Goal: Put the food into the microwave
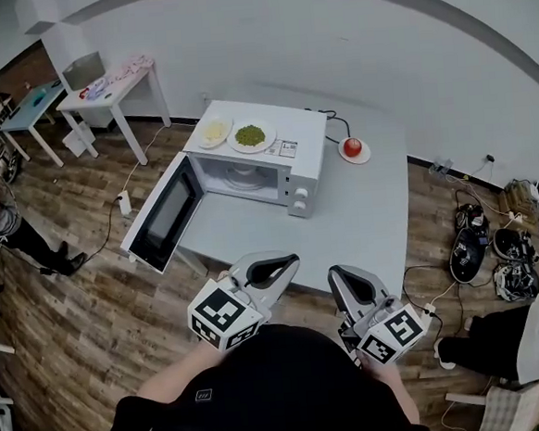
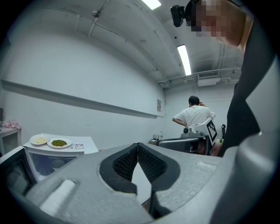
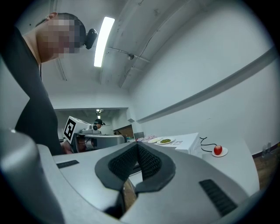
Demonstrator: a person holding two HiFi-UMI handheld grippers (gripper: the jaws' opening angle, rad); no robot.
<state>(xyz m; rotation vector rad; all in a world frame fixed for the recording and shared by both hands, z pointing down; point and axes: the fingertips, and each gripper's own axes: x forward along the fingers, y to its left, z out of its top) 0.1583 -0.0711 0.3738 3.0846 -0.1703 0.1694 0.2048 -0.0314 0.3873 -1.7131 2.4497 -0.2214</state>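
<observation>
Ahead-left of the left claw [image 1: 283, 265], the microwave [image 1: 303, 151] door [image 1: 163, 215] hangs open. Plates of yellow food [image 1: 214, 131] and green food [image 1: 250, 135] sit on its top. An apple [image 1: 352, 146] lies well ahead of the right claw [image 1: 342, 280]. Both claws are closed, empty. The table [image 1: 363, 221] lies between the claws and the microwave.

Left gripper [image 2: 138, 145], right gripper [image 3: 137, 144]: matt grey plastic shells; pads [image 2: 126, 162] black, finely ribbed, rubbery look. Beyond jaws: microwave [image 1: 258, 167] smooth white casing, door [image 1: 163, 223] dark glossy glass; table [image 1: 362, 212] smooth matt grey. Below jaws: floor [image 1: 90, 298] worn wood planks
</observation>
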